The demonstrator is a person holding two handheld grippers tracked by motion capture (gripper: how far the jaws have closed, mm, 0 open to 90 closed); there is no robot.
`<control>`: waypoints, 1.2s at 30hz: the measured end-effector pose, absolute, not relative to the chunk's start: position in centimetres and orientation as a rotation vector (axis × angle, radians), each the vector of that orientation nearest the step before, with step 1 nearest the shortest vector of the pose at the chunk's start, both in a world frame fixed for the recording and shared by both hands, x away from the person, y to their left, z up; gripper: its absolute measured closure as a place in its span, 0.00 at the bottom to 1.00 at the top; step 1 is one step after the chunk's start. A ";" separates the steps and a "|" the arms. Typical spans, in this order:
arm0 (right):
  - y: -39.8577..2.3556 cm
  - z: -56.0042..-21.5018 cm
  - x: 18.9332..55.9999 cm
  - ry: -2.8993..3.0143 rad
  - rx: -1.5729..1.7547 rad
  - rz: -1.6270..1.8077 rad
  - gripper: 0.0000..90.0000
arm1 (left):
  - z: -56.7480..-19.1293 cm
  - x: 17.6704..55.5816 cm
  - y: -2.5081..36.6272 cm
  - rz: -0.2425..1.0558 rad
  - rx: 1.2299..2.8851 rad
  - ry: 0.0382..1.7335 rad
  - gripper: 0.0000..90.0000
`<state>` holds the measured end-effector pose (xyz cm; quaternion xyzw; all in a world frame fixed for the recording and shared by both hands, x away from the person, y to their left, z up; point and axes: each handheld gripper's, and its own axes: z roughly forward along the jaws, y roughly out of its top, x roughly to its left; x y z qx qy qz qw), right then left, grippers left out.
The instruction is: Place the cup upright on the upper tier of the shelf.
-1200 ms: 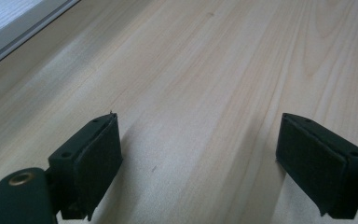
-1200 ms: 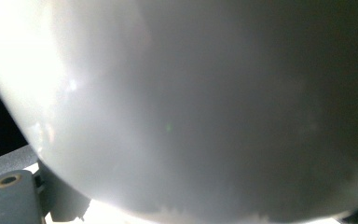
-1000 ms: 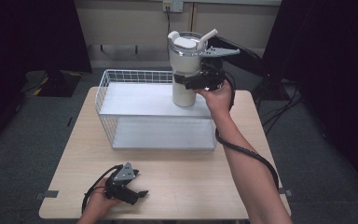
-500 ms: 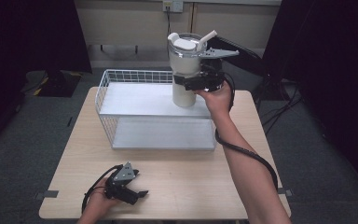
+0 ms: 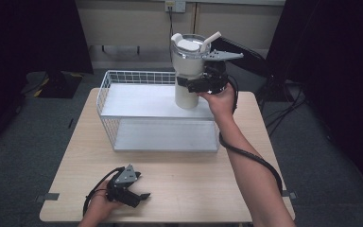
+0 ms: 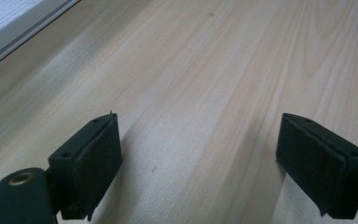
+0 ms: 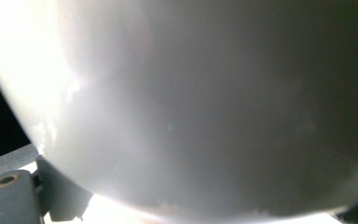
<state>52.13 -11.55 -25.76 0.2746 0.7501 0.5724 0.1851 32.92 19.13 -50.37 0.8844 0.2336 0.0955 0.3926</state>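
tumbler is what i have in hand at the moment, a tall white insulated cup with a clear lid and a stubby white straw poking out at a tilt; my right gripper is clamped on its body about halfway up, and in the right gripper view the pale curved wall of the cup sits so close that it blurs, with one jaw showing at the lower left corner pressed up to it; from the high view the cup stands upright with its narrow base down on the flat top shelf of the white wire rack, toward the right end of that shelf, though i cannot tell for certain whether the base is bearing on the shelf or hanging just off it; my left gripper rests idle near the front edge of the wooden table, well apart from the rack, jaws spread wide with nothing between them but bare wood grain, as the left gripper view makes plain; as i judge it, the carrying part is nearly done or done, since the cup is already over the shelf where it seems meant to stand; what is left is to be sure the base is seated flat, let the jaws go, and draw the right hand back without nudging the cup, which is tall and top-heavy with that lid and could tip off the shelf's right edge if clipped.
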 end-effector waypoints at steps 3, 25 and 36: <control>-11.6 -25.9 52.1 2.103 0.770 1.625 0.09 | -50.4 32.9 19.1 0.242 2.245 0.593 0.15; -12.9 -27.9 50.0 2.170 0.819 1.488 0.11 | -50.4 32.9 19.1 0.243 2.245 0.594 0.15; -14.4 -30.5 44.1 2.295 0.646 1.570 0.14 | -50.4 32.9 19.1 0.249 2.248 0.594 0.15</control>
